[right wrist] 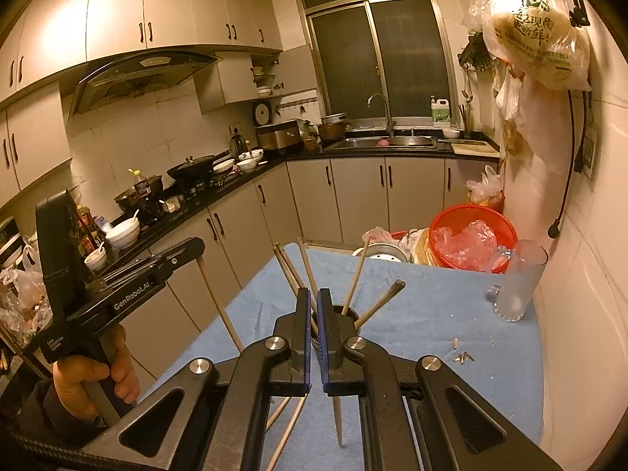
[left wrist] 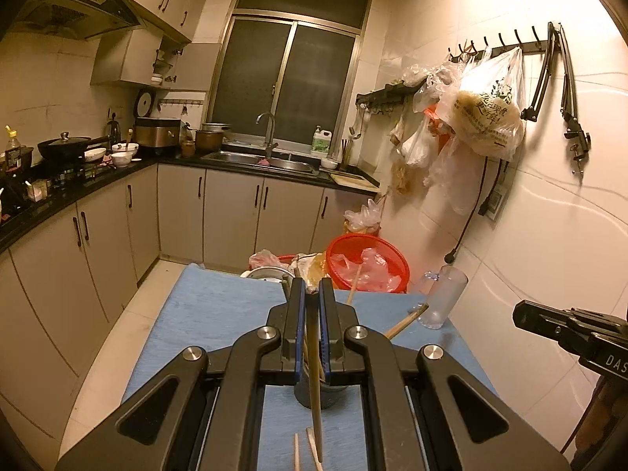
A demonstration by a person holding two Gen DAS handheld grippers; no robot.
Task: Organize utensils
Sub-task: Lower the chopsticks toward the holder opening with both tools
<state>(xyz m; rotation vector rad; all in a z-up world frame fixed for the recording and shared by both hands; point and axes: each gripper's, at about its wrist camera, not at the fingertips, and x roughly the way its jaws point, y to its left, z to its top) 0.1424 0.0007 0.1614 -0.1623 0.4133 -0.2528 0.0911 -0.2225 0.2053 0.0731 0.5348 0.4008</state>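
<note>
Holder cup (right wrist: 345, 316) just ahead of right gripper (right wrist: 313, 294), chopsticks (right wrist: 355, 274) standing in it; glass mug (right wrist: 518, 280) farther right; loose chopsticks (right wrist: 288, 431) on cloth (right wrist: 431, 314) below.

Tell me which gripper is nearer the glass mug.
Right. The right gripper hovers over the holder, mug off to its right; the left gripper is farther left, holding a chopstick.

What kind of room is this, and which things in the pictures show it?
Most likely a home kitchen: a sink with a tap under the window, a range hood above a wok on the stove, and cabinets along the black counter.
</note>
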